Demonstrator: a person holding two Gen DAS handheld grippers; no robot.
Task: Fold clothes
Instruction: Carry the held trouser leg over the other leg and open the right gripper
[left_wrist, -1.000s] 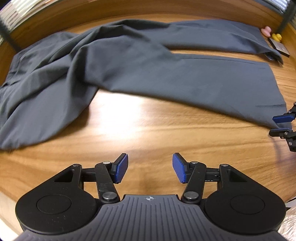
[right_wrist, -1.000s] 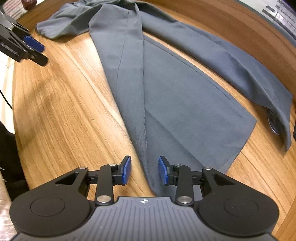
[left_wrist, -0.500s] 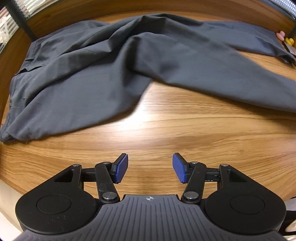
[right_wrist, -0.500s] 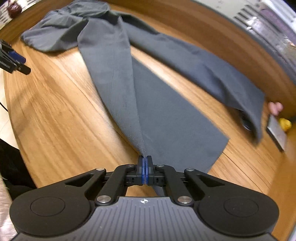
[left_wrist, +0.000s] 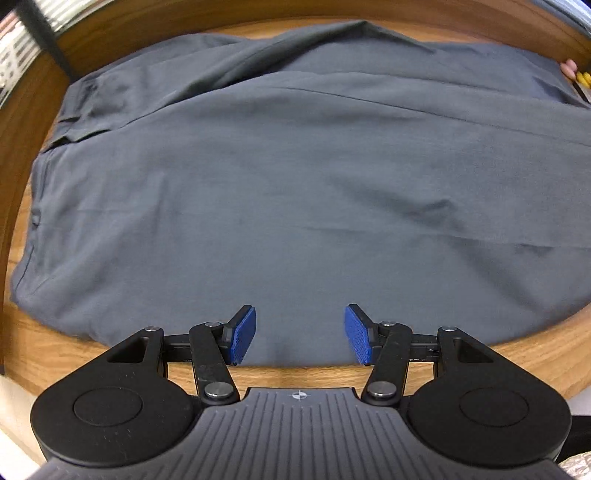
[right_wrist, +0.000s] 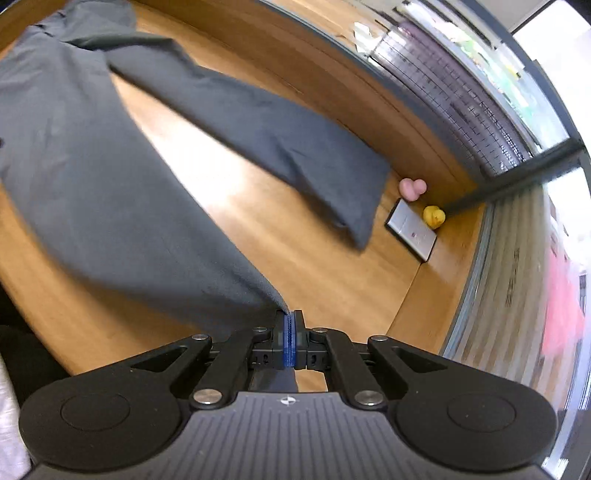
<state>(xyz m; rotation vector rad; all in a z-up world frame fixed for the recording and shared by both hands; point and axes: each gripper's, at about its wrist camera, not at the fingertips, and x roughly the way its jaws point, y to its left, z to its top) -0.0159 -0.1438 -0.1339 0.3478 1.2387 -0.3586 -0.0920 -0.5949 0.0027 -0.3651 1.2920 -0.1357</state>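
Grey trousers (left_wrist: 295, 192) lie spread on a wooden table (left_wrist: 314, 376). In the left wrist view their upper part fills the frame, and my left gripper (left_wrist: 300, 334) hangs open over the cloth's near edge with nothing pinched between its blue pads. In the right wrist view my right gripper (right_wrist: 290, 341) is shut on the hem corner of one trouser leg (right_wrist: 110, 206), which rises off the table up to the pads. The other leg (right_wrist: 266, 133) lies flat toward the back.
Near the table's far right corner sit a silver flat box (right_wrist: 410, 232), a yellow toy (right_wrist: 433, 216) and a pink toy (right_wrist: 413, 187). A raised wooden rim (right_wrist: 424, 295) and windows with blinds border the table. Bare wood (right_wrist: 306, 251) shows between the legs.
The right gripper closed on the hem and lifted it, tilting its view toward the window. The left gripper moved from bare wood to over the trousers' upper part, still open.
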